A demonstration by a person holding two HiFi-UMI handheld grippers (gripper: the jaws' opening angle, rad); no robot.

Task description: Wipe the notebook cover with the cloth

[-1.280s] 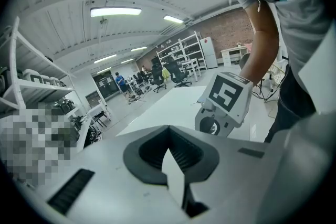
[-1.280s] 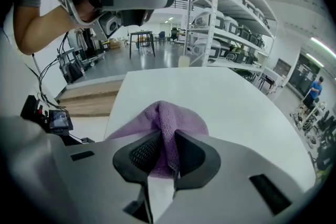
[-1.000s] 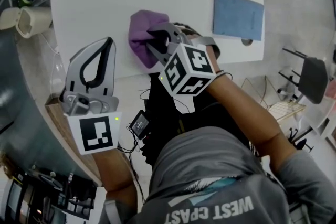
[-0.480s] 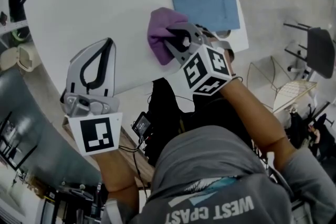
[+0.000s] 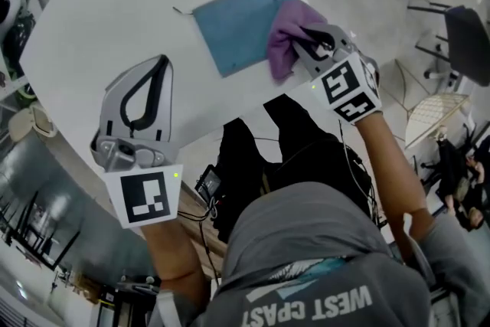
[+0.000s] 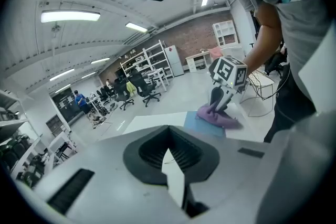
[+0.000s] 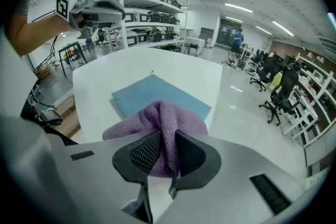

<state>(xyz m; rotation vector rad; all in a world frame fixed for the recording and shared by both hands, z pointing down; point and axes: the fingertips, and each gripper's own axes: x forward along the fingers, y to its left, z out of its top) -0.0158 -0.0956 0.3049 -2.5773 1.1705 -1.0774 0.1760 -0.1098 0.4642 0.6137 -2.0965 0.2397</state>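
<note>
A blue notebook [image 5: 237, 23] lies flat on the white round table [image 5: 115, 19], near its front edge. My right gripper [image 5: 297, 51] is shut on a bunched purple cloth [image 5: 287, 33], which rests on the notebook's right end. In the right gripper view the cloth [image 7: 163, 123] is pinched between the pads, and the notebook [image 7: 152, 93] lies just beyond it. My left gripper [image 5: 157, 67] hovers over the table's near left part, shut and holding nothing. The left gripper view shows the right gripper [image 6: 218, 105] standing over the cloth [image 6: 218, 117].
The table's curved edge runs just behind the cloth. Beyond it, on the floor, stand a dark chair [image 5: 467, 31] and a wire rack [image 5: 432, 122]. A black bag and cables [image 5: 245, 157] lie under the table by the person. Shelving [image 7: 147, 2] stands across the room.
My right gripper has carried the cloth from the bare table beside the notebook onto the notebook's right end. The head view has swung round. The left gripper has held its place.
</note>
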